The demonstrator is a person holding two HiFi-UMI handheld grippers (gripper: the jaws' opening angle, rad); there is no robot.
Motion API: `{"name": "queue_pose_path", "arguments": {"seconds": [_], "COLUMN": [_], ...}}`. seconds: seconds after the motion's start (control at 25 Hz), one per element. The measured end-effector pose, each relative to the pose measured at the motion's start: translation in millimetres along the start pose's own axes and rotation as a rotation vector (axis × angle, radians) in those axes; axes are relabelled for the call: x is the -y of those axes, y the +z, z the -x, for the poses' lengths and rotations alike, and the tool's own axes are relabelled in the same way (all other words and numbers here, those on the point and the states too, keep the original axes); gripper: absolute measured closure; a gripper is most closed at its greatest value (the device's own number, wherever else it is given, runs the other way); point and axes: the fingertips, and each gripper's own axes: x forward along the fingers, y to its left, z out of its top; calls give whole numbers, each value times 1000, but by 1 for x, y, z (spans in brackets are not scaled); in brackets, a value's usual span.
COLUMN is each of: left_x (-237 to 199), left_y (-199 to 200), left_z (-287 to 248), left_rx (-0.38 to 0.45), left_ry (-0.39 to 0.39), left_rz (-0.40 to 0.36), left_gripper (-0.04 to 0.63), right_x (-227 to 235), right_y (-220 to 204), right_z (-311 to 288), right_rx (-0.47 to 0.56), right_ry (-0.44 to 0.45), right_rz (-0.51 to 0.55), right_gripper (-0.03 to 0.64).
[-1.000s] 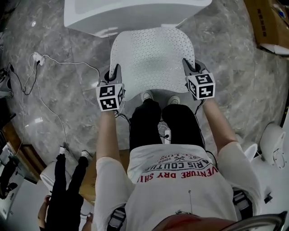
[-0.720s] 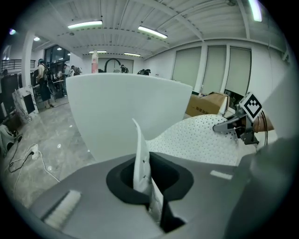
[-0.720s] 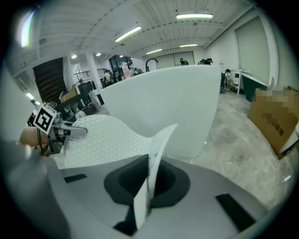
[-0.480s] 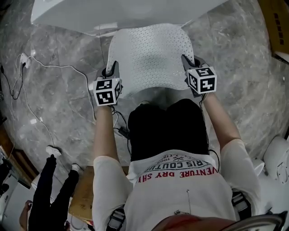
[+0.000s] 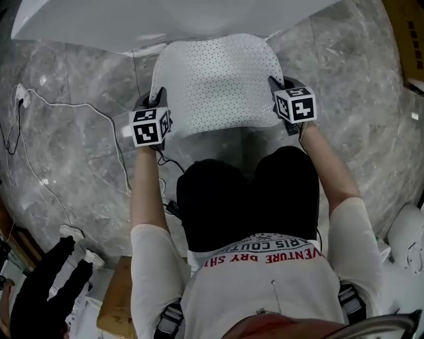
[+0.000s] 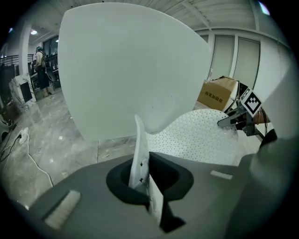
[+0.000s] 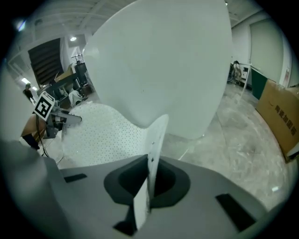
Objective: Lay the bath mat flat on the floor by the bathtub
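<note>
The left gripper [image 5: 158, 102] was clamped on the left edge of the mat [image 5: 215, 83], and the right gripper [image 5: 277, 89] on its right edge. Each had a strip of mat pinched between closed jaws. The perforated white mat was spread between the 2, its far edge just beside the tub [image 5: 165, 20], over the marble floor [image 5: 73, 152].

We count one mat [image 5: 215, 79] and one tub [image 5: 132, 23]. We count two grippers, the left gripper [image 5: 158, 100] and the right gripper [image 5: 275, 85], and two marker cubes, one on each. We also count one box [image 5: 411, 33] and one bystander [image 5: 43, 291].
</note>
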Motion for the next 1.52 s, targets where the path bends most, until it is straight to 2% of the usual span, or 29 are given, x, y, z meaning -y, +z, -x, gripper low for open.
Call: {"name": "queue_pose_path", "arguments": {"seconds": [0.16,0.44,0.68,0.8,0.92,0.96,1.0,1.04,1.08,1.16,1.24,1.32,1.4,1.52], "left_x": [-12,-45,-70,-81,-85,-83,-81,-79,-79,-83,-90,-96,-97,-92], "left_y": [-9,-44,-72,-83,-83,-84,-85,-87,-89,-91,-90,-87,-86,-85], "left_z": [-14,-46,-75,-82,-79,-78,-79,-80,-81,-81,-79,-75,-71,-68], "left_rx": [-38,-108,-194,-233,-234,-231,-229,-229,-230,-221,-188,-153,-134,-130], "left_ry": [26,108,189,225,240,235,227,223,228,262,299,325,332,315], "left_rz": [-51,-57,-60,-29,40,52,57,56,51,47,72,112,129,127], "left_gripper": [575,574,574,572,574,536,455,383,347,286,220,177,172,172], "right_x": [14,39,63,68,66,67,67,68,70,72,73,72,71,63], "right_y": [-18,-48,-75,-79,-79,-80,-81,-81,-79,-72,-65,-58,-55,-52], "right_z": [-17,-46,-76,-80,-80,-80,-80,-80,-80,-78,-76,-72,-68,-64], "right_rx": [-60,-117,-156,-145,-119,-114,-107,-96,-79,-39,-16,-2,6,12], "right_ry": [-34,-111,-168,-168,-148,-145,-147,-154,-168,-205,-240,-277,-294,-266], "right_rz": [13,-7,31,3,-9,-9,-10,-14,-19,-3,62,149,216,228], "right_gripper": [603,603,603,603,601,601,597,501,424,367,334,322,319,321]}}
